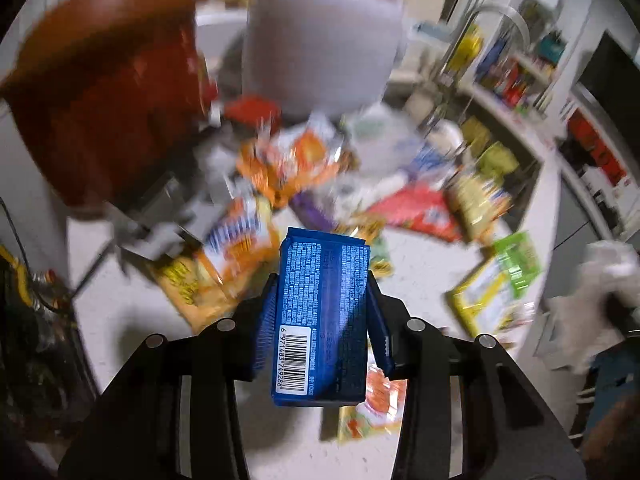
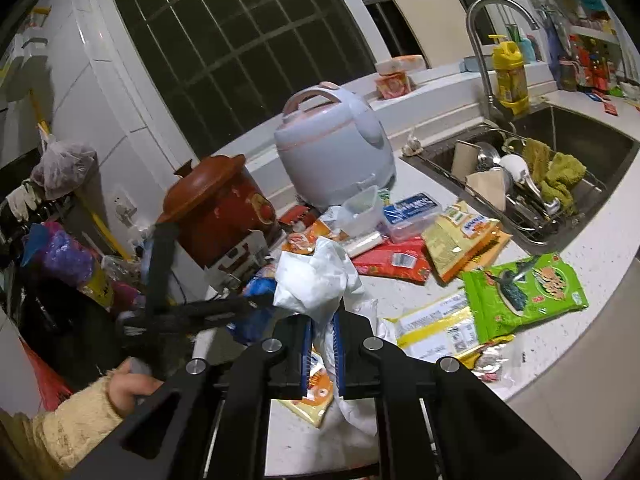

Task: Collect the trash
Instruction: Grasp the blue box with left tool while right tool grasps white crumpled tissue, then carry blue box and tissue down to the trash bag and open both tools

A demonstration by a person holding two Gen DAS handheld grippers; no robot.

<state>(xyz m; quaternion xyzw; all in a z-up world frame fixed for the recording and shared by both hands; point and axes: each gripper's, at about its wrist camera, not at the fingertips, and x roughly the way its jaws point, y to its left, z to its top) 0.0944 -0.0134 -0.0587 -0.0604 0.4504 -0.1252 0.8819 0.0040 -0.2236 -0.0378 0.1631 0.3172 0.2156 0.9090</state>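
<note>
A kitchen worktop (image 2: 560, 240) strewn with snack wrappers, seen from two hand-held grippers. The left hand-held gripper (image 1: 322, 300) is clamped on a blue packet (image 1: 320, 312), its barcode and fine print facing the camera; the blue pads press both long sides and the packet stands lifted clear of the litter below. The rest of that view is smeared with blur. Beyond the packet lie orange wrappers (image 1: 288, 164), a red one (image 1: 416, 212) and a green-and-yellow bag (image 1: 496, 284) to the right; a red-brown crock pot (image 1: 108, 92) stands far left and a pale grey rice cooker (image 1: 320, 48) far centre.

The right hand-held gripper (image 2: 324, 356) has its jaws nearly together, pinching a crumpled white plastic bag (image 2: 316, 276) that billows above the pads and hangs below them. In the right wrist view a green seaweed-snack bag (image 2: 528, 292) lies near right beside a yellow-edged envelope (image 2: 436, 328), with a red wrapper (image 2: 392, 260) and a yellow packet (image 2: 460, 240) farther back. A sink (image 2: 600, 152) with a dish rack and green cloth sits far right under a curved tap (image 2: 480, 40). At the near left a hand (image 2: 128, 388) in a fuzzy cream sleeve grips a handle.
</note>
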